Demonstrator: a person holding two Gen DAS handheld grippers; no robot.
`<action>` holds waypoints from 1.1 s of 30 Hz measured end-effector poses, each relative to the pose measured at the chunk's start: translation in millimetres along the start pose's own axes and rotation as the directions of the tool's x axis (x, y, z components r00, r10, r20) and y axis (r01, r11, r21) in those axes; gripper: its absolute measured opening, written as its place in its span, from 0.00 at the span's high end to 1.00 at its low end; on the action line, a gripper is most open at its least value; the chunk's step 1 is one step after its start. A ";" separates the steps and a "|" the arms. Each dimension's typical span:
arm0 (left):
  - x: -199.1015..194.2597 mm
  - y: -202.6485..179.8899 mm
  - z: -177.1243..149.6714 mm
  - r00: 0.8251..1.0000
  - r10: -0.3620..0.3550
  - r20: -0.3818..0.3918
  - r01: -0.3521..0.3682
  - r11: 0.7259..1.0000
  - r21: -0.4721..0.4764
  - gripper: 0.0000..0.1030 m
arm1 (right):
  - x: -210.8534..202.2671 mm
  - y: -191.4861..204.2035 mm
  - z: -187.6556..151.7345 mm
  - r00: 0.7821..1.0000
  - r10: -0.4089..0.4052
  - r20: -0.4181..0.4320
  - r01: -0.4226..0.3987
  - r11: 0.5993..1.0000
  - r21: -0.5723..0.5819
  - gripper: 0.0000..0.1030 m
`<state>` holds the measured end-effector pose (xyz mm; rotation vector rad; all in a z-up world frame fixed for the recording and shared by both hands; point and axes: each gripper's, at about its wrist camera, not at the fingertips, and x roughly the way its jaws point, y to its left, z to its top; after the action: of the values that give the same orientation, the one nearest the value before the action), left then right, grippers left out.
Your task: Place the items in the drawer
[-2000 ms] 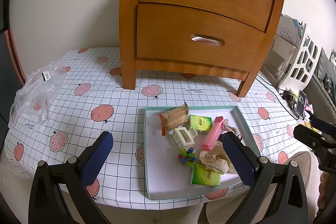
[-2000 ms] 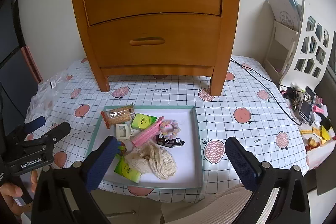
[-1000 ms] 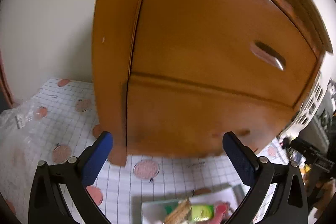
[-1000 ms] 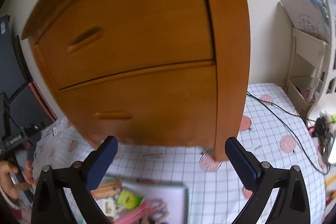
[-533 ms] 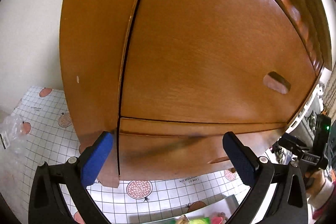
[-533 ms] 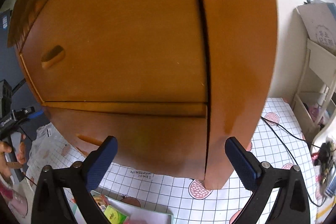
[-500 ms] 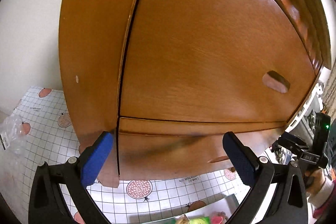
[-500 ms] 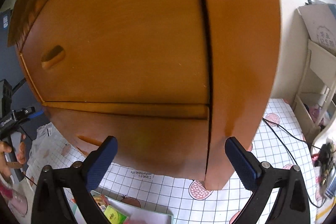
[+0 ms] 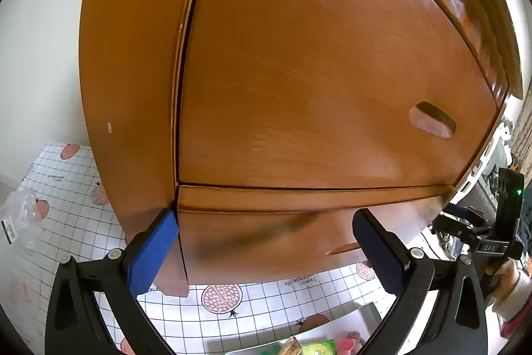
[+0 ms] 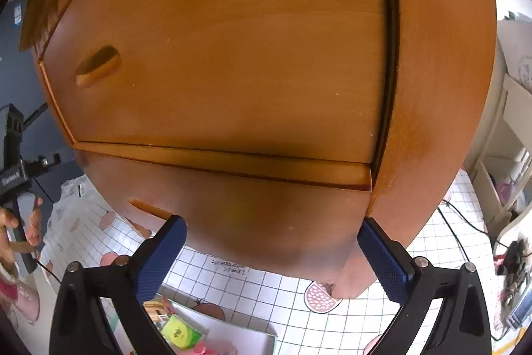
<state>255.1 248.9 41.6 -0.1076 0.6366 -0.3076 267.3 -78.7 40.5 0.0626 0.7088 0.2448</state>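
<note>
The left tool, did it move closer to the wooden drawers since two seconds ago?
Yes. The left tool has gone forward and up: the wooden drawers now fill its view, and the tray has slid to the bottom edge.

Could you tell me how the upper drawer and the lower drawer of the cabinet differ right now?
The upper drawer stands slightly forward of the frame, a dark gap along its side, while the lower drawer sits further back beneath it. The upper drawer's handle shows whole; the lower drawer's handle is partly hidden behind the left gripper. Both are the same orange-brown wood with slot-shaped handles.
</note>
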 end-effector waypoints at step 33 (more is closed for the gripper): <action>-82.3 -12.4 -57.6 0.999 0.042 -0.006 -0.042 0.999 -0.015 0.00 | -63.2 25.5 -66.0 0.999 -0.049 -0.003 0.049 0.997 0.057 0.00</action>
<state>154.9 262.7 44.6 -0.1079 0.6458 -0.2629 172.9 -71.1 34.2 0.0997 0.7176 0.1775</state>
